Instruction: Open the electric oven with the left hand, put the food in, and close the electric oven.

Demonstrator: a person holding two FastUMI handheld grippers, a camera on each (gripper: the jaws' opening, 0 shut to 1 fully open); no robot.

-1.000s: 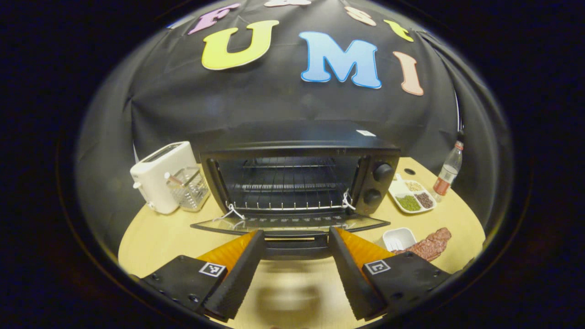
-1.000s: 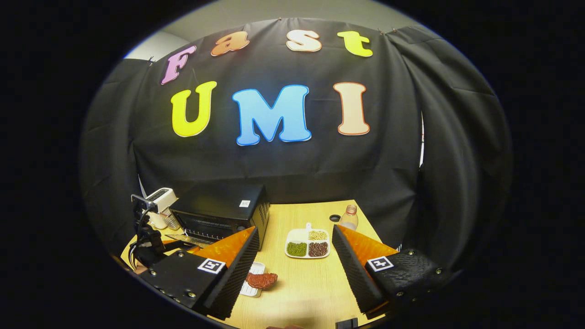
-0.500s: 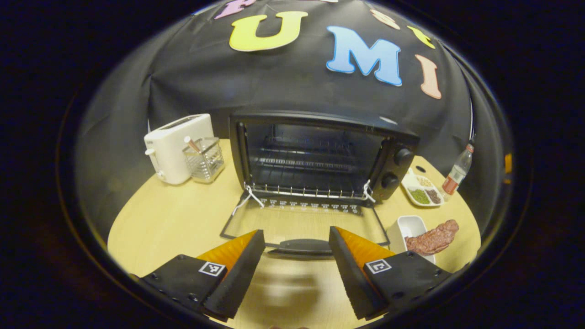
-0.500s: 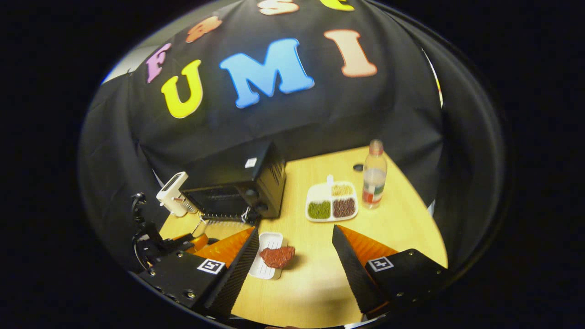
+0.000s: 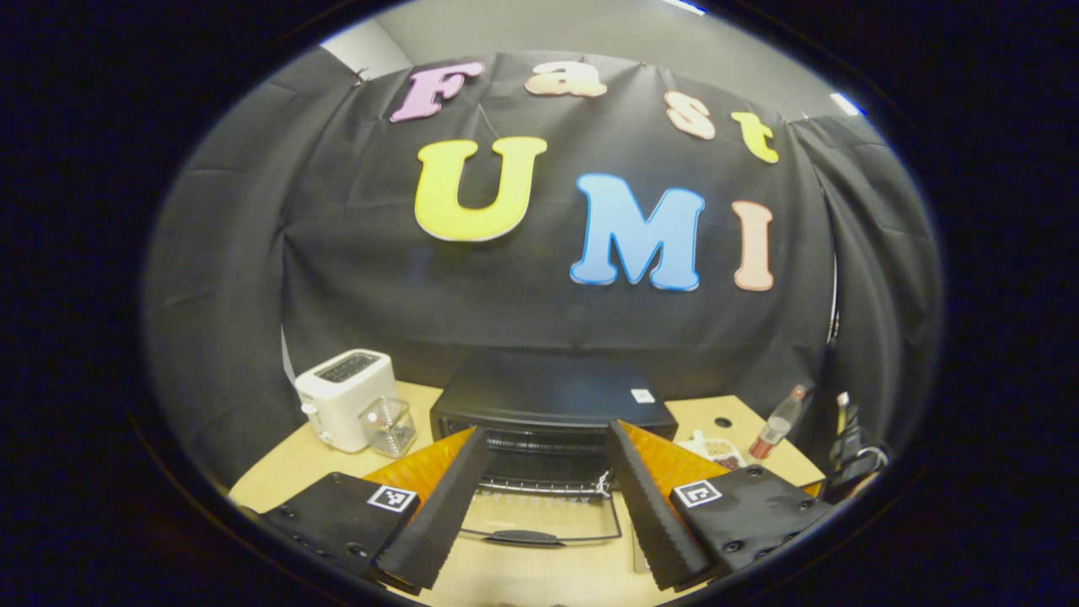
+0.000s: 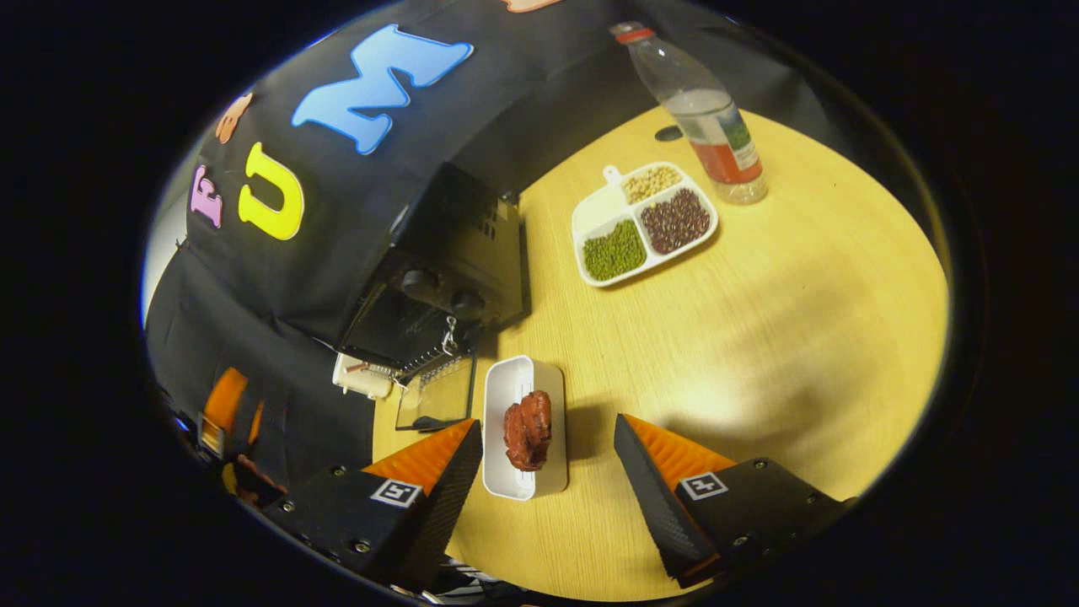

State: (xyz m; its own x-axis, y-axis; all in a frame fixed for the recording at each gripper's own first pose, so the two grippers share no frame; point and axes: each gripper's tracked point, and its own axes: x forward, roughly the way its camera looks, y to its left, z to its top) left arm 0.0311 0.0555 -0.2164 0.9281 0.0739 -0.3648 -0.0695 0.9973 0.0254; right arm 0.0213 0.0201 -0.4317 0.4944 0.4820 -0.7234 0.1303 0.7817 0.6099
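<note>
The black electric oven stands at the table's middle with its glass door folded down flat. My left gripper is open, held back from and above the door, with nothing between its fingers. In the right gripper view a red-brown piece of meat lies in a white tray beside the oven. My right gripper hovers open over the tray, the meat just beyond its fingertips. The left gripper shows at that view's left edge.
A white toaster and a clear holder stand left of the oven. A divided plate of beans and a plastic bottle stand on the wooden table right of it. The black cloth wall is behind.
My left gripper has drawn back and risen from the lowered oven door. My right gripper has swung down and closer until it looks onto the tray with the meat.
</note>
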